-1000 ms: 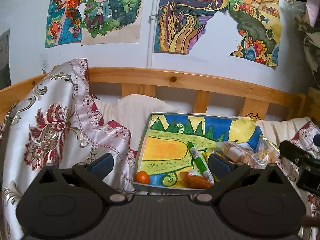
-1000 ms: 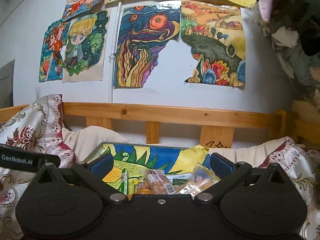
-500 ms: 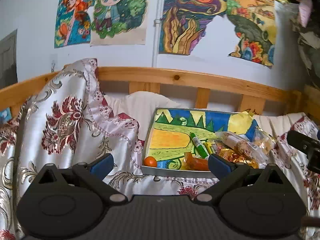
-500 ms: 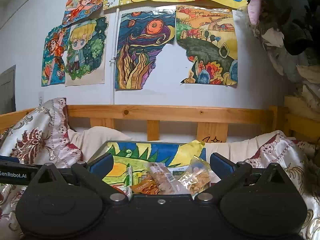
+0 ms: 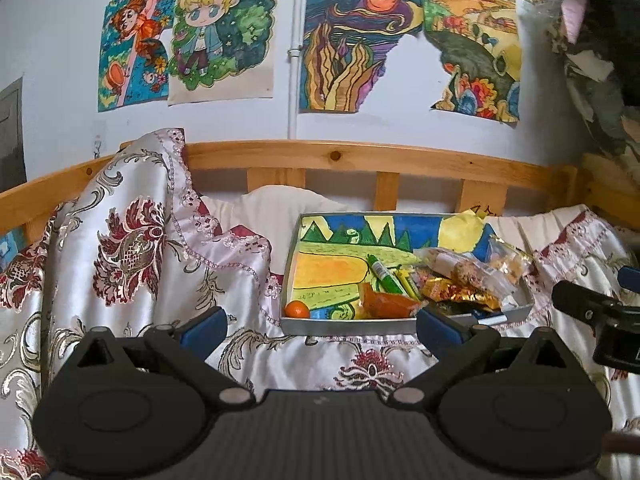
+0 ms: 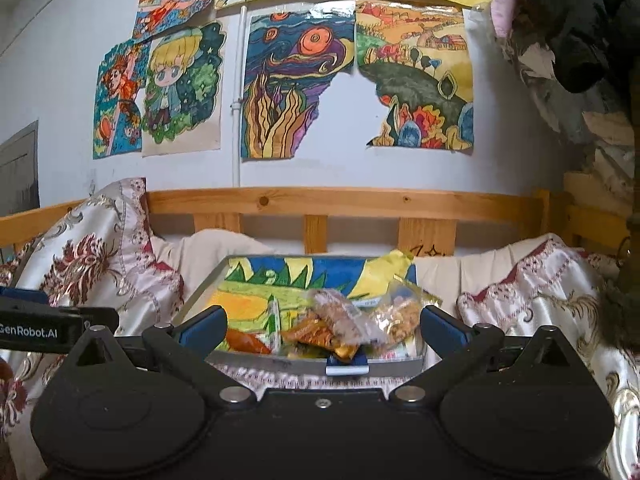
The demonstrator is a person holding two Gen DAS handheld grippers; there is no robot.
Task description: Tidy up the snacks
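Roughly: snacks all in the tray, stage unclear.
Left wrist: left claw spread wide and empty; snack packets heaped at the right of the tray on the bed, orange ball alone at its near-left corner. Right wrist: right claw also apart, empty, facing that pile. Fits gathered-and-done or awaiting sorting.

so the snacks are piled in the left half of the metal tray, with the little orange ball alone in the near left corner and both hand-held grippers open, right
Not quite: the snack packets are piled in the right half of the metal tray, as the left wrist view shows. The rest holds: the little orange ball sits alone in the near left corner, and the left hand-held gripper and right hand-held gripper are both open.
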